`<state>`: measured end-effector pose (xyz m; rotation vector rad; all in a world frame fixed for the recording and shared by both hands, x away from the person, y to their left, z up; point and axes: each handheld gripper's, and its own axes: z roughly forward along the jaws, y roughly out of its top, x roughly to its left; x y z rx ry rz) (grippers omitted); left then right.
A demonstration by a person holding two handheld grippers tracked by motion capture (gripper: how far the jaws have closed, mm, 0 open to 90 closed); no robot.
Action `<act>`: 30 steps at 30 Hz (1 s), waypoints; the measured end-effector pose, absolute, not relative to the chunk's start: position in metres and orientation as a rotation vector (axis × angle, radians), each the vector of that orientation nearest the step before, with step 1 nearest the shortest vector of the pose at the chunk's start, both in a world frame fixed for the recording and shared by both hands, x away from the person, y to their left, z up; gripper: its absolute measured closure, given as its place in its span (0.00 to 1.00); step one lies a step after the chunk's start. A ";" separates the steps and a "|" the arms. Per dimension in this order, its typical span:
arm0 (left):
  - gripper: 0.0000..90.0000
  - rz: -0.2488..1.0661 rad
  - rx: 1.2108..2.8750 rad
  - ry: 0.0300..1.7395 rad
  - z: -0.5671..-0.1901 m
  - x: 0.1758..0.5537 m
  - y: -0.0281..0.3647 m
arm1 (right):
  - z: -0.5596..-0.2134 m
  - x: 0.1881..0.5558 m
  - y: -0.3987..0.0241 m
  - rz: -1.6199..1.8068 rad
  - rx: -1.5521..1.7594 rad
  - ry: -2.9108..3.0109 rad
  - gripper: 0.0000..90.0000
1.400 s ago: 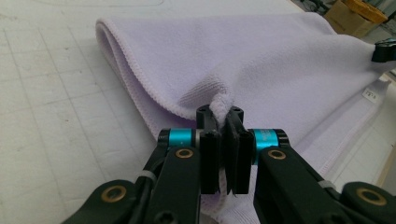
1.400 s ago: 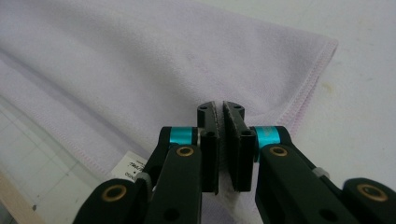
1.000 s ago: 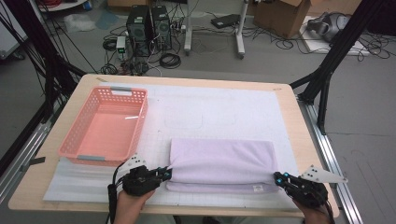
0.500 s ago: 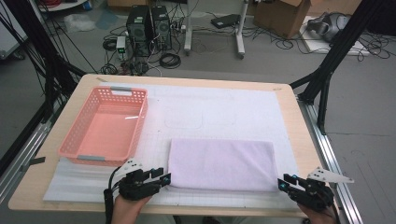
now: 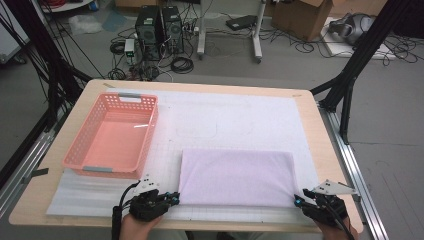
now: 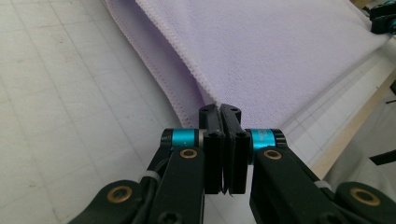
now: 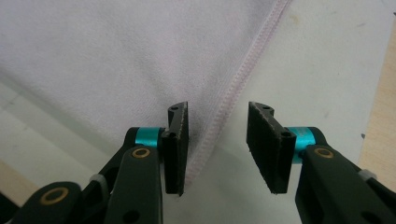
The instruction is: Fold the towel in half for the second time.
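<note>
Since the earlier frames, the lavender towel [image 5: 236, 177] is lying one fold shorter, its loose near flap gone from the front, and both hands are sitting slightly nearer the desk's front edge; the left fingers have just been closing and the right fingers opening.

From the high view, the folded towel is resting flat on the white mat [image 5: 240, 120] at the near middle of the desk [image 5: 327, 150], well apart from the empty pink basket [image 5: 114, 136] at the left. The left gripper [image 5: 172, 197] is touching the towel's near left corner, and the right gripper [image 5: 299, 199] is waiting just beside the near right corner.

In the left gripper view, the left gripper [image 6: 223, 113] is standing fully closed, its pads meeting right at the towel's corner [image 6: 205, 95]; whether cloth is actually pinched between them I cannot tell.

In the right gripper view, the right gripper [image 7: 217, 135] is standing open, with the towel's stitched hem [image 7: 233, 84] running between the fingers [image 7: 180, 140] and no pad pressing on it.

Judging by this, at least one fold is looking finished. Another fold, and perhaps a move into the basket, is probably remaining.
</note>
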<state>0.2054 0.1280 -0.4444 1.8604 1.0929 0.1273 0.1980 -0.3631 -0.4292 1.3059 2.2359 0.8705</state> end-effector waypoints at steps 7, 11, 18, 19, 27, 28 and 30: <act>0.57 0.229 1.770 1.107 -0.440 0.220 0.132 | -0.422 0.206 -0.373 0.985 1.330 2.100 0.57; 0.54 0.280 1.749 1.111 -0.436 0.239 0.131 | -0.424 0.225 -0.371 1.062 1.323 2.052 0.59; 0.52 0.269 1.723 1.158 -0.436 0.269 0.124 | -0.441 0.260 -0.353 0.991 1.311 2.167 0.75; 0.51 0.263 1.731 1.156 -0.436 0.272 0.122 | -0.440 0.259 -0.356 0.984 1.321 2.154 0.76; 0.49 0.233 1.784 1.169 -0.442 0.301 0.115 | -0.432 0.267 -0.378 1.113 1.422 2.066 0.57; 0.49 0.222 1.788 1.175 -0.444 0.304 0.115 | -0.432 0.271 -0.377 1.117 1.427 2.059 0.56; 0.48 0.202 1.800 1.177 -0.447 0.307 0.115 | -0.436 0.279 -0.373 1.107 1.438 2.080 0.56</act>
